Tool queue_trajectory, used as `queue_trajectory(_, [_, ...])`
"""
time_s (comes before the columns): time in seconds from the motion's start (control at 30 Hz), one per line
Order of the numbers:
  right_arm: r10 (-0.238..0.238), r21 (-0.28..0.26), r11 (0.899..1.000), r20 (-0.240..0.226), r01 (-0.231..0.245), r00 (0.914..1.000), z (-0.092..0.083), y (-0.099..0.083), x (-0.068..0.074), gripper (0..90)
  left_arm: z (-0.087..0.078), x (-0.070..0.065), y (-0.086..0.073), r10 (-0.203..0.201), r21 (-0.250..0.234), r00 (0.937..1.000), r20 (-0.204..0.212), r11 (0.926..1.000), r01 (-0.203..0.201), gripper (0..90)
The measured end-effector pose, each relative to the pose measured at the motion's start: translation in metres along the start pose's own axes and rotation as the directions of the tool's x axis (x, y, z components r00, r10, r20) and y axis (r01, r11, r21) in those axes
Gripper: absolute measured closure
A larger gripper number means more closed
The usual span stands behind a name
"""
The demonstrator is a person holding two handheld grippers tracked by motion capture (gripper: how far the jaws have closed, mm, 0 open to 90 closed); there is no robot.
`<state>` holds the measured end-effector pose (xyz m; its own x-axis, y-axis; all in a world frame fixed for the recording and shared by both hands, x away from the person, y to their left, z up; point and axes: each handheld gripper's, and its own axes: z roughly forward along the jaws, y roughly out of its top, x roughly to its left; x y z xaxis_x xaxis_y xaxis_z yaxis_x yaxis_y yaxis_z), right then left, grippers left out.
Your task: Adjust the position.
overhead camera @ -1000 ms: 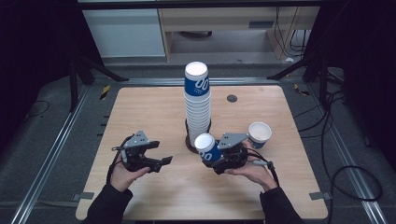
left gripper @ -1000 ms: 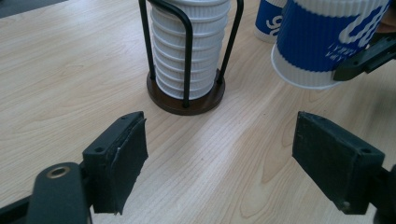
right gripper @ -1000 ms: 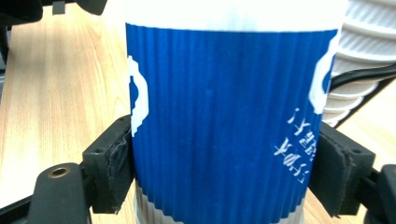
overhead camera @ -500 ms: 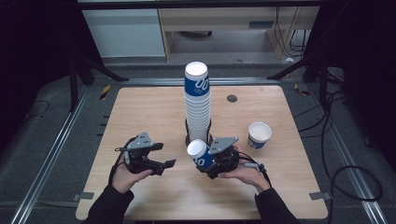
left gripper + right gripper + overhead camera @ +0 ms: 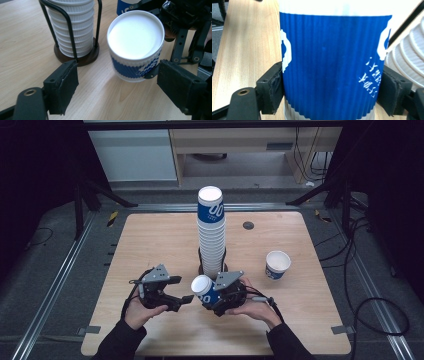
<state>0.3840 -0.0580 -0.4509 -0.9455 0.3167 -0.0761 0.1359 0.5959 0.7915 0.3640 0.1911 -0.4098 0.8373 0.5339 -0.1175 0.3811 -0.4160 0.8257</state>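
high view: my right tongs are clamped on a blue-and-white paper cup, held tipped over with its white mouth facing left, just above the counter near the front middle. my left tongs sit just left of the cup, jaws apart, nothing between them. a tall stack of cups stands in a black wire holder behind the held cup. a single cup stands upright on the counter, well off to the right.

left gripper view: left tongs are apart, black pads either side of the frame. the cup lies beyond them, open mouth toward me, close to the right pad; cannot tell if it touches. the right tongs grip it from behind. the stack in its holder on a round dark base is at upper left.

right gripper view: right tongs are clamped on the ribbed blue wall of the cup, pads pressed on both sides. white ribbed stack at right edge.
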Motion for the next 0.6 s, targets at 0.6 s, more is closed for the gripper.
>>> queue_trajectory(0.6, [-0.047,0.006,0.999,-0.046,0.047,0.9978,0.019,0.007,0.014,20.1,0.014,-0.008,-0.001,0.018,0.042,0.9990,0.041,0.9989,-0.020,17.4])
